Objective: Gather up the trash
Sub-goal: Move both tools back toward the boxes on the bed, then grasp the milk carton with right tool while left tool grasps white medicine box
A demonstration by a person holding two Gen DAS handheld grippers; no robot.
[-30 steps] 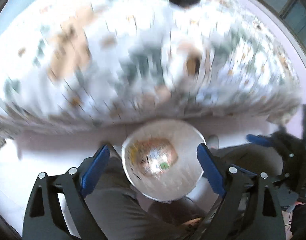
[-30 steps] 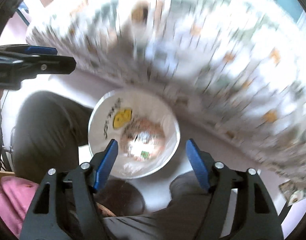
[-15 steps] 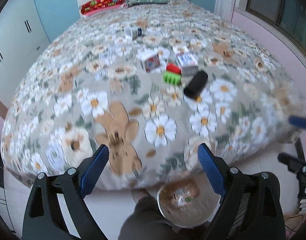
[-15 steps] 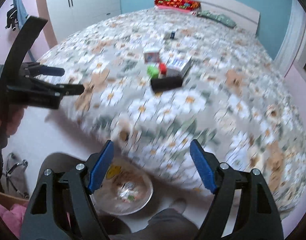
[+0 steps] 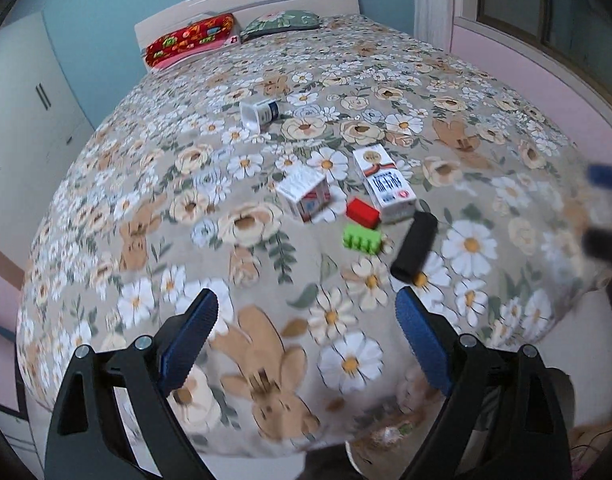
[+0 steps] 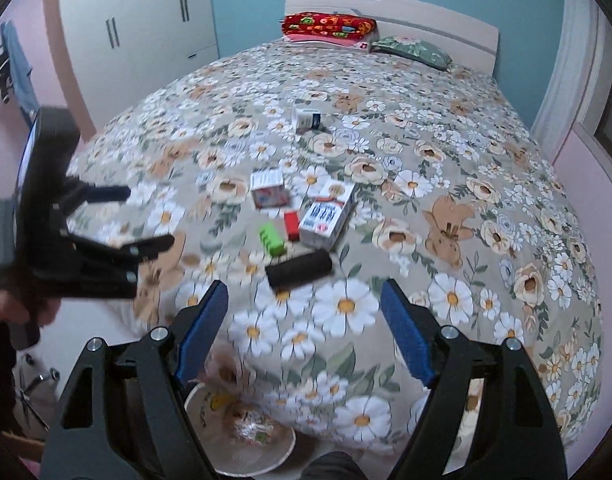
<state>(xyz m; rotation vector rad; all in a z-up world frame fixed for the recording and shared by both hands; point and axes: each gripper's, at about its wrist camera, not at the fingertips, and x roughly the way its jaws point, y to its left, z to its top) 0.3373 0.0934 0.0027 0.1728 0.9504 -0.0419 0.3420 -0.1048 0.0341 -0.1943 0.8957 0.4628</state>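
Note:
Trash lies in a cluster on the flowered bedspread [image 5: 265, 80]: a black cylinder [image 5: 414, 246] [image 6: 298, 268], a green block [image 5: 362, 238] [image 6: 271, 238], a red block [image 5: 362, 212] [image 6: 291, 225], a white milk carton [image 5: 384, 184] [image 6: 326, 215], a small box [image 5: 303, 192] [image 6: 268, 188] and a tipped white cup [image 5: 258, 114] [image 6: 306, 118] farther back. A white bin [image 6: 241, 432] with wrappers inside sits on the floor below the bed's near edge. My left gripper [image 5: 306, 340] and right gripper [image 6: 303, 328] are both open and empty, above the near edge.
Red and green pillows [image 6: 330, 26] lie by the headboard. A white wardrobe [image 6: 137, 20] stands at the left, a pink wall and window at the right. The left gripper appears blurred at the left of the right wrist view [image 6: 105, 240].
Both grippers have lifted from looking down at the bin to facing across the bed. The bin has dropped to the bottom of both views.

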